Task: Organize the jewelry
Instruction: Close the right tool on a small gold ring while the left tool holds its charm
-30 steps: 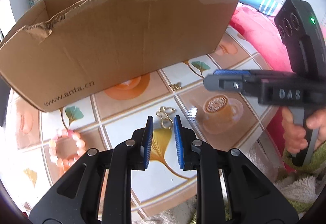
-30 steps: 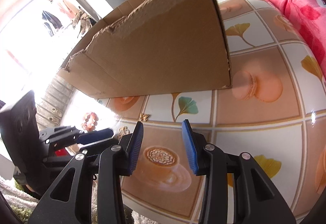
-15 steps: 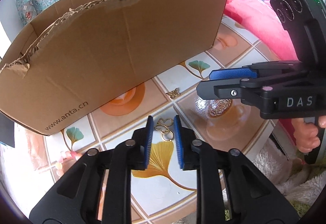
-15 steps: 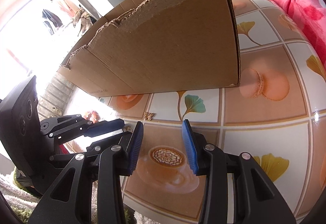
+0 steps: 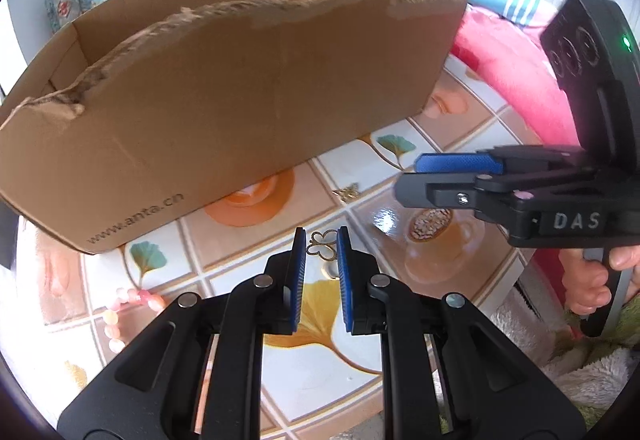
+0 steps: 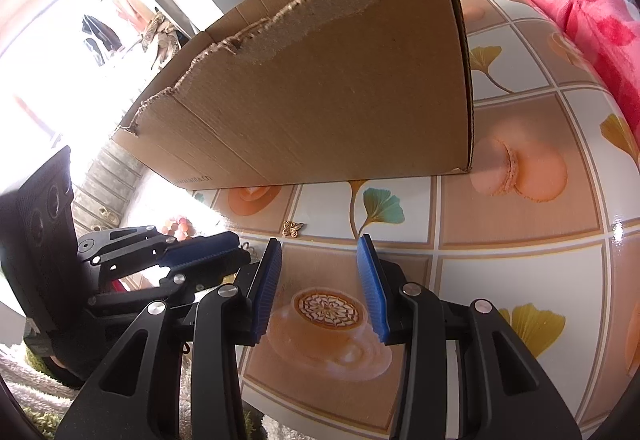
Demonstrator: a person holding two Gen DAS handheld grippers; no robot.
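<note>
The gold clasp (image 5: 322,245) lies on the table (image 5: 400,380) between our left claw (image 5: 321,254) pads, not yet pinched; we should close squarely before lifting toward the box (image 5: 240,100), while the right claw (image 6: 318,280) hovers open, empty.

The left gripper (image 5: 321,240) has narrowed its jaws and advanced on the gold openwork charm (image 5: 322,245), which now sits between its fingertips on the surface (image 5: 328,356).
</note>
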